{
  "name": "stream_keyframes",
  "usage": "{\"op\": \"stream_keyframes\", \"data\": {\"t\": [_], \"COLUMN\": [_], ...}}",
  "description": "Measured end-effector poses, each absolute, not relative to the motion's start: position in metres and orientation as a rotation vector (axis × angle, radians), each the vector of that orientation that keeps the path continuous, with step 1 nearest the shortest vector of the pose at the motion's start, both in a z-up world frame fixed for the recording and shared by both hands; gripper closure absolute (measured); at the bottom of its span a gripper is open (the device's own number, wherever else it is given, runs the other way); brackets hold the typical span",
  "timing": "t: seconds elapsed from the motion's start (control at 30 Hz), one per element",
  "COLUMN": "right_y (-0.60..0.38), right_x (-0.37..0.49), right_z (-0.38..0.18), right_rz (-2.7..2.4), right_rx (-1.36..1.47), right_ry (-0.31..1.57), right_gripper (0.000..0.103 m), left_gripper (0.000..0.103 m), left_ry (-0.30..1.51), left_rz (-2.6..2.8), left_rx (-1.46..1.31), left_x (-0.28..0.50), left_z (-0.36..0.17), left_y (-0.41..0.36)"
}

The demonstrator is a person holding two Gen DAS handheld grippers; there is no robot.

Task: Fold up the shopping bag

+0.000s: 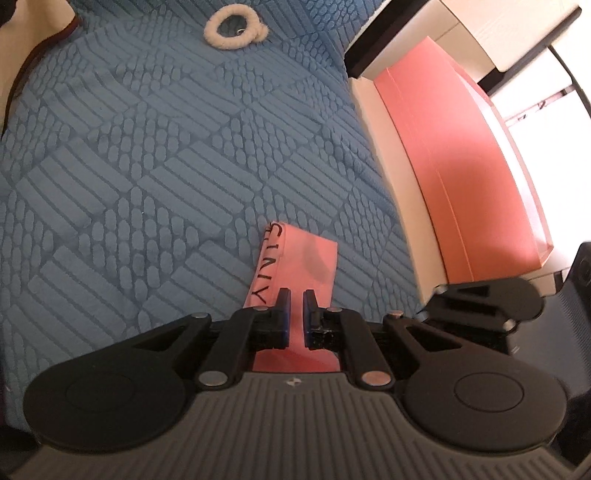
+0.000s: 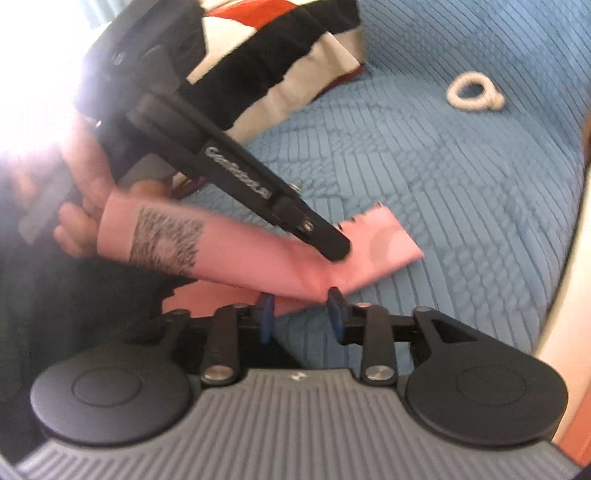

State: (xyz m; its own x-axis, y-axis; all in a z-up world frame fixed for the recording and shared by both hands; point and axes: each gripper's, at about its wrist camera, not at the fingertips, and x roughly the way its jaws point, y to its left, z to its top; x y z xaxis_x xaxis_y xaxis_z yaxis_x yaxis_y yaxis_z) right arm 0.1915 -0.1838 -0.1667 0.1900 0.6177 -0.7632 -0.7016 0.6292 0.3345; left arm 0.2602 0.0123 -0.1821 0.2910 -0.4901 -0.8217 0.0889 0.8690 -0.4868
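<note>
The pink shopping bag [image 1: 310, 258], folded into a narrow strip with black lettering, lies on the blue textured bed cover [image 1: 147, 166]. My left gripper [image 1: 295, 302] is almost shut, with a thin gap, and its tips press down on the strip. In the right wrist view the bag [image 2: 384, 243] bends at the left gripper [image 2: 334, 251]. Its far end lies flat, and its near end with a black print rises toward a hand [image 2: 81, 206]. My right gripper [image 2: 300, 299] is open, its blue pads on either side of the strip's near edge at the bend.
A fluffy white ring [image 1: 232, 27] lies on the cover farther back, also seen from the right wrist [image 2: 474, 94]. A pink panel [image 1: 461, 155] in a cream frame runs along the bed's right side. Striped black, white and red fabric [image 2: 288, 55] lies at the back left.
</note>
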Motion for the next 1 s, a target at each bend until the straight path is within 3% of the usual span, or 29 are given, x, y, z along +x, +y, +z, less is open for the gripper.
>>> {"op": "stream_keyframes", "data": {"t": [0.4,0.9,0.93,0.97,1.0], "right_y": [-0.225,-0.21,-0.211,-0.214,-0.214], "right_x": [0.248,0.277,0.279,0.28,0.283], "right_z": [-0.178,-0.208,-0.211,-0.213,-0.216], "right_rz": [0.679,0.728,0.729,0.722,0.713], "right_rx": [0.258,0.471,0.503,0.523,0.537], "right_ry": [1.051,1.158,1.173,1.187,1.203], "right_gripper": [0.063,0.063,0.066,0.078,0.08], "left_gripper": [0.093,0.093,0.093,0.093,0.093], "left_ry": [1.195,1.108,1.107,1.106,1.101], "left_rz": [-0.338,-0.187,-0.183,-0.175,-0.167], "left_rx": [-0.259,-0.21,-0.22,-0.226,-0.23], "left_x": [0.249,0.226,0.226,0.227,0.226], "left_z": [-0.177,-0.172,-0.172,-0.171,-0.17], "left_y": [-0.003,-0.013,-0.011,-0.009,-0.009]}}
